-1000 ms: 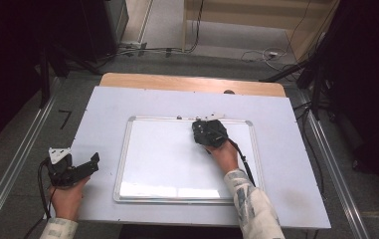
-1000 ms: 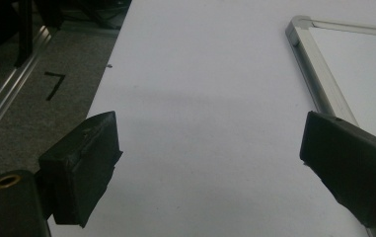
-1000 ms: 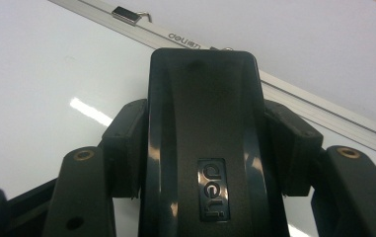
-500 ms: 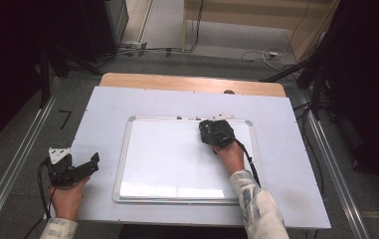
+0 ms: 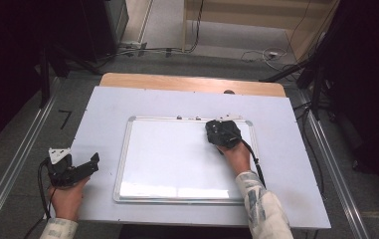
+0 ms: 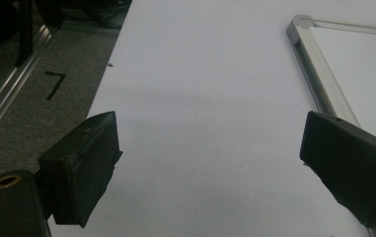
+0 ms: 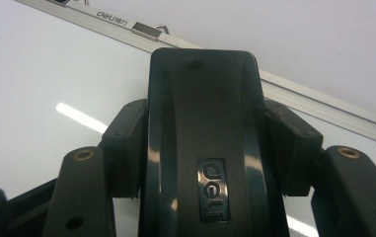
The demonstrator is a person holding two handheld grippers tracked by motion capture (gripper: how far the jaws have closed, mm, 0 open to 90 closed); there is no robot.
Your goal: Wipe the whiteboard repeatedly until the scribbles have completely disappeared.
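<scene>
Eraser [image 7: 205, 148], black, clamped between the jaws of my right tool [image 5: 222, 133], its face down on the whiteboard [image 5: 177, 159] near the far right corner, just short of the top frame rail [image 7: 294, 94]. Board looks clean where I can see it. Step in hand, as I judge it: wiping the board surface. Next move calls for keeping the eraser flat and sweeping along the rail without riding up on it. Right forearm reaches forward over the board, wrist bent down. Left tool [image 5: 70, 169] idle, jaws wide apart, nothing between them, low over the counter [image 6: 200, 98] left of the board.
</scene>
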